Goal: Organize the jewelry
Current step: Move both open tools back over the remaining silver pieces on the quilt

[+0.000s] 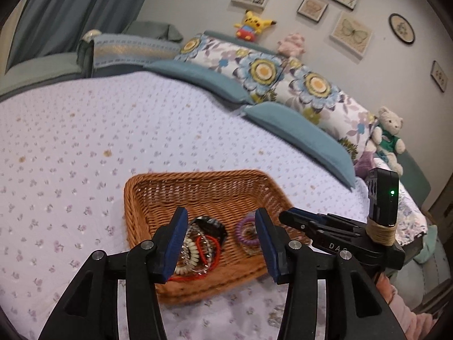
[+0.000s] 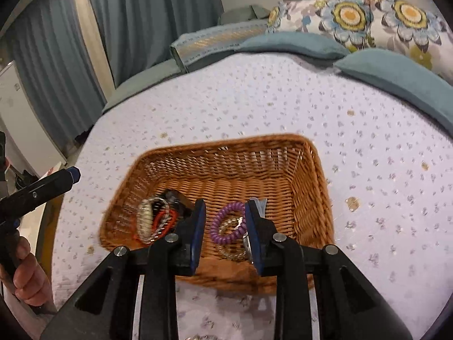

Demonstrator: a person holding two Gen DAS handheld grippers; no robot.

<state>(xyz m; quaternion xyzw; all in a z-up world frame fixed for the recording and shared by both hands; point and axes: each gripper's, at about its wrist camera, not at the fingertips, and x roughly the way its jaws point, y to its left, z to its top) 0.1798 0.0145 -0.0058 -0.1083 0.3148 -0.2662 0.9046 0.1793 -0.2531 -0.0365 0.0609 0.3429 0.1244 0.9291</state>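
A brown wicker basket (image 1: 198, 174) (image 2: 226, 141) sits on the flowered bedspread. In its near left corner lies a heap of bracelets (image 1: 203, 246) (image 2: 154, 223): red cord, cream beads and clear beads, with a black watch (image 1: 211, 225) (image 2: 175, 198) on it. A purple coil band (image 1: 240, 226) (image 2: 226, 240) lies to the right of them over a clear bead bracelet (image 2: 232, 252). My left gripper (image 1: 220, 215) hangs open above the heap with nothing between its pads. My right gripper (image 2: 225, 204) is open above the coil band and holds nothing. A silvery piece by its right finger is partly hidden.
Teal and flowered pillows (image 1: 263, 70) line the bed's far side, with a yellow plush (image 1: 252, 25) and a teddy bear (image 1: 389, 133). Blue curtains (image 2: 136, 14) hang at the left. A hand (image 2: 25, 277) holds the left gripper's handle. Bedspread (image 1: 85, 141) spreads wide to the left of the basket.
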